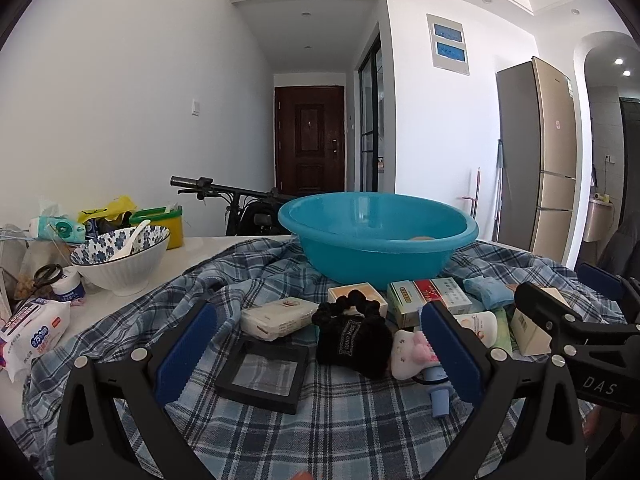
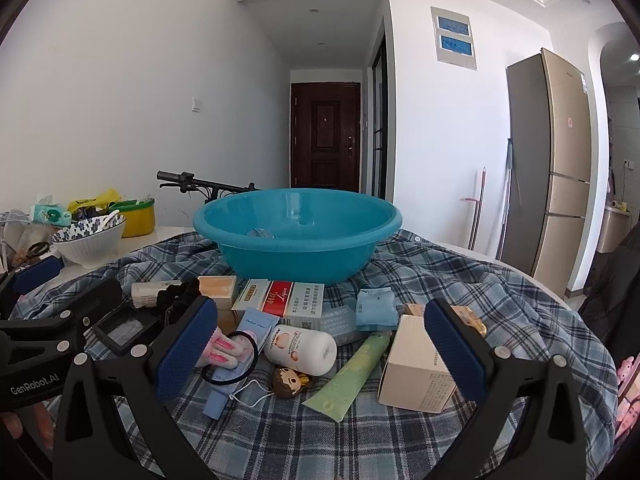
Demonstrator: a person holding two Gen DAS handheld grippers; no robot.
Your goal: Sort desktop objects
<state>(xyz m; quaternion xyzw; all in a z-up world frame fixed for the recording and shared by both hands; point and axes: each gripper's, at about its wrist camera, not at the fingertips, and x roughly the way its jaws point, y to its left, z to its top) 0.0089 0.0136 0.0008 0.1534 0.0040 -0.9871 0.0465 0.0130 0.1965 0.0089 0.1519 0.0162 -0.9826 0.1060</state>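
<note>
A blue plastic basin (image 1: 376, 236) (image 2: 298, 232) stands on a plaid cloth (image 1: 320, 420) (image 2: 460, 280), with small items inside it. In front lie several small objects: a black frame (image 1: 262, 374), a black pouch with scrunchie (image 1: 352, 340), a white packet (image 1: 278, 318), boxes (image 1: 428, 296) (image 2: 280, 300), a white bottle (image 2: 302, 346), a green tube (image 2: 354, 372), a cardboard box (image 2: 416, 368), a doll head (image 2: 288, 380). My left gripper (image 1: 318, 354) is open above the frame and pouch. My right gripper (image 2: 320, 354) is open over the bottle and tube.
A patterned bowl with spoon (image 1: 120, 258) (image 2: 90, 238), wipes pack (image 1: 32, 328), scissors (image 1: 46, 274), tissue pack (image 1: 56, 228) and a yellow tub (image 1: 164, 220) sit on the white table at left. A bicycle (image 1: 240, 204) and a fridge (image 1: 536, 152) stand beyond.
</note>
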